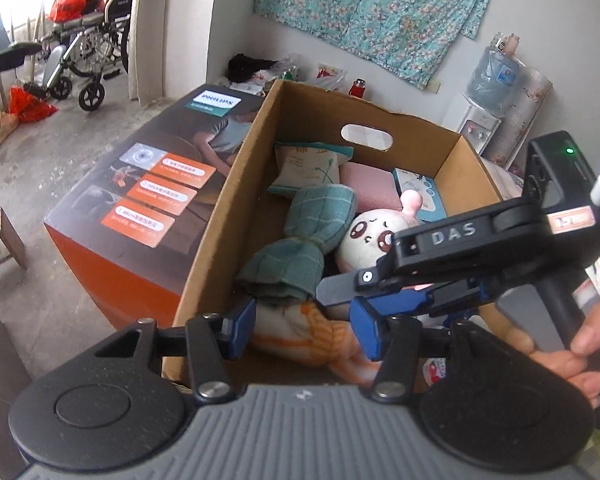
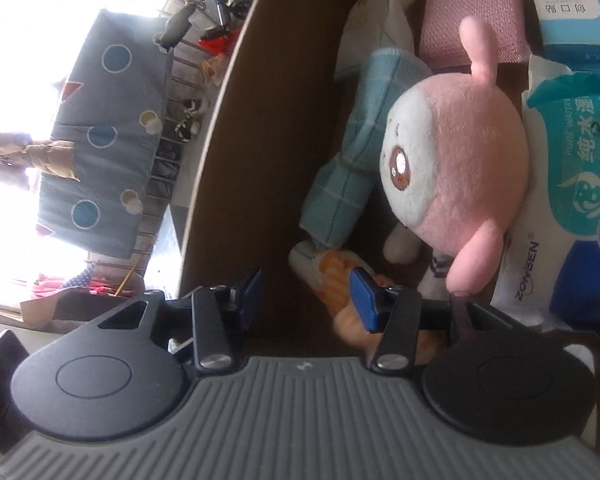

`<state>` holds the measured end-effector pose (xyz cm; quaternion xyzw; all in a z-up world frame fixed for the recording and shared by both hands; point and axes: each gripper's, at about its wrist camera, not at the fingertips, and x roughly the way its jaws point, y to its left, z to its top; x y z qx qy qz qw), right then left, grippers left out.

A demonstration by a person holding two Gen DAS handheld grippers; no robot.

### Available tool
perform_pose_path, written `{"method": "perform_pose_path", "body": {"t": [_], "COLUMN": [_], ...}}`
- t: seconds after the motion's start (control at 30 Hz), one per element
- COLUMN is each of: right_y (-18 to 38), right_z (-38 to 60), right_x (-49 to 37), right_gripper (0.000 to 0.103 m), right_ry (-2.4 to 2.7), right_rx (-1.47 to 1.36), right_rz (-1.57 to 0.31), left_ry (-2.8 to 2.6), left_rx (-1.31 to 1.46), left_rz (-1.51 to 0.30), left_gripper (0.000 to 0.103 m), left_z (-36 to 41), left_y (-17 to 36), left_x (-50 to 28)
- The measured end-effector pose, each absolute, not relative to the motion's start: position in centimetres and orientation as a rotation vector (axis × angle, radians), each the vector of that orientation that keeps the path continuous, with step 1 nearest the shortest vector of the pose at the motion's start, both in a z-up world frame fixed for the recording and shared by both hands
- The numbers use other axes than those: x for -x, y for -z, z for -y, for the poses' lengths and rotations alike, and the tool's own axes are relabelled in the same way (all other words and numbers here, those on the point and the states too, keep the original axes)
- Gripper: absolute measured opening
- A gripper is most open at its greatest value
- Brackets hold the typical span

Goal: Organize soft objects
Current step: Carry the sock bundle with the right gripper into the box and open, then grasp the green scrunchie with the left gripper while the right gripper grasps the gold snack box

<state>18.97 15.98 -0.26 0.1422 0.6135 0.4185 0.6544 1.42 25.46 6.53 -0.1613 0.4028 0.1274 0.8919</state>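
Plush toy (image 2: 452, 152): pink and white, lying in the cardboard box (image 1: 236, 184), face toward the box's left wall in the left wrist view.
Green towel (image 1: 300, 248): rolled, just beside the plush, its lower end on the orange striped cloth (image 1: 316, 336).
Pink cloth (image 2: 474, 12): folded, at the far end of the box, beside a blue wipes pack (image 2: 572, 4).
Wet wipes (image 2: 572, 184): a white and teal pack touching the plush's back.
Left claw (image 1: 304, 328): jaws apart over the box's near end, the orange cloth showing between them; no pad presses it.
Right claw (image 2: 306, 300): jaws apart and empty, low inside the box, one finger in front of the orange cloth.
Hand (image 1: 584, 344): grips the right tool's handle.
Beside the box: an orange printed carton (image 1: 140, 208) touching its left wall.
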Motion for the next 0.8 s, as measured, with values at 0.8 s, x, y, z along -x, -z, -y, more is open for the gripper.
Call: {"method": "perform_pose_path", "body": {"t": [0.8], "right_y": [3.3], "right_z": [-19.1], "right_x": [-18.5], "right_gripper": [0.068], "right_ry": [-0.978], "right_rx": [-0.369], "right_rz": [-1.555], "left_ry": [-0.293], "left_rx": [0.358], "left_rz": [-0.784], "left_gripper": [0.067], "left_z": [-27.6], "left_y": [-6.7], "left_x": [1.5]}}
